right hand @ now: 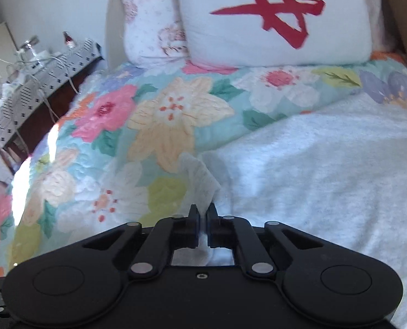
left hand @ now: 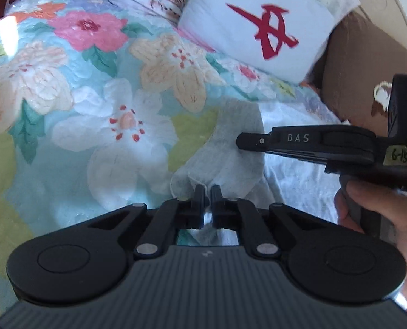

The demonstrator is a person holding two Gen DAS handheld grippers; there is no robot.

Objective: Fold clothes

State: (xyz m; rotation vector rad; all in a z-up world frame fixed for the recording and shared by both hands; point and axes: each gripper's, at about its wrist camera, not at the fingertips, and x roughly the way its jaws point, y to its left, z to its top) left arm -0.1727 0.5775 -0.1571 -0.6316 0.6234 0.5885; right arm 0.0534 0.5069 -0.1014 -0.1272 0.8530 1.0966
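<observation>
A pale grey-white fleecy garment (right hand: 327,164) lies spread over the right half of a floral quilt (right hand: 159,126). A narrow folded flap of it (right hand: 200,172) rises toward my right gripper (right hand: 202,209), whose fingers are shut on its edge. In the left wrist view the same flap (left hand: 231,134) stands up from the bed. My left gripper (left hand: 207,190) is shut on the lower end of that flap. The right gripper (left hand: 240,141) comes in from the right, held by a hand (left hand: 381,213), and pinches the flap's right edge a little beyond the left one.
A white pillow with a red character (right hand: 280,19) and a floral pillow (right hand: 151,22) lie at the head of the bed. A brown cushion (left hand: 362,65) stands at the right. A bedside table with cables (right hand: 39,76) is off the bed's left edge.
</observation>
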